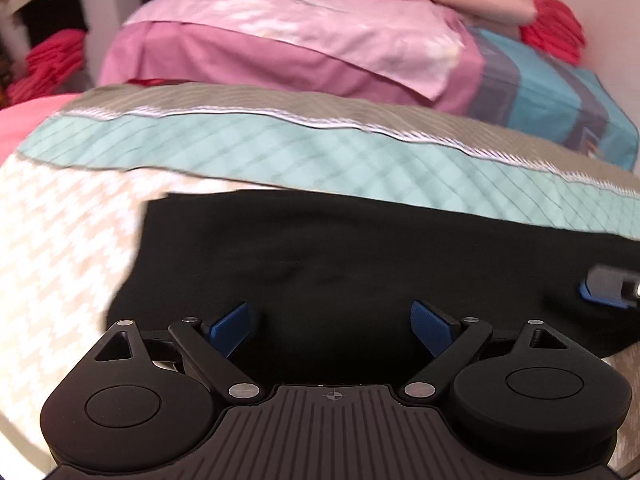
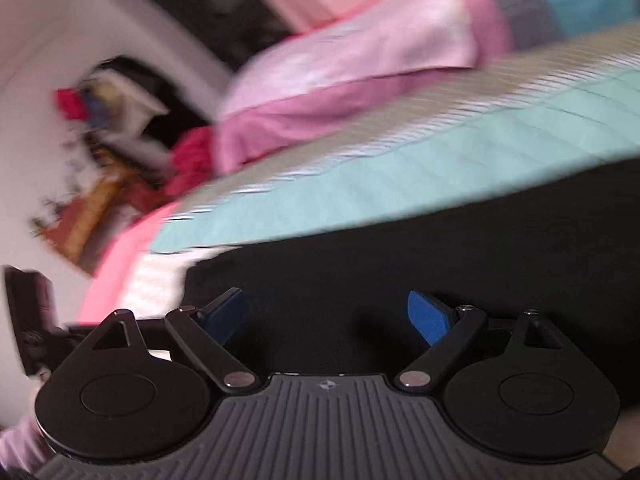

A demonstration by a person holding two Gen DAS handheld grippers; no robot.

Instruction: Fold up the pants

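Black pants (image 1: 360,264) lie flat on the bed, folded into a wide dark slab with a straight left edge. My left gripper (image 1: 334,330) hovers over their near part, its blue pads (image 1: 232,328) spread wide with nothing between them. In the right wrist view the same pants (image 2: 400,264) fill the lower middle, and my right gripper (image 2: 328,318) stands open above them, holding nothing. The tip of the right gripper (image 1: 608,286) shows at the right edge of the left wrist view, over the pants. The right wrist view is blurred.
The bed has a cream patterned cover (image 1: 60,248) to the left and a teal quilted blanket (image 1: 280,152) behind the pants. Pink pillows (image 1: 280,48) and a blue-striped one (image 1: 560,96) lie further back. Red clothes (image 1: 52,64) and clutter sit beyond the bed's left side.
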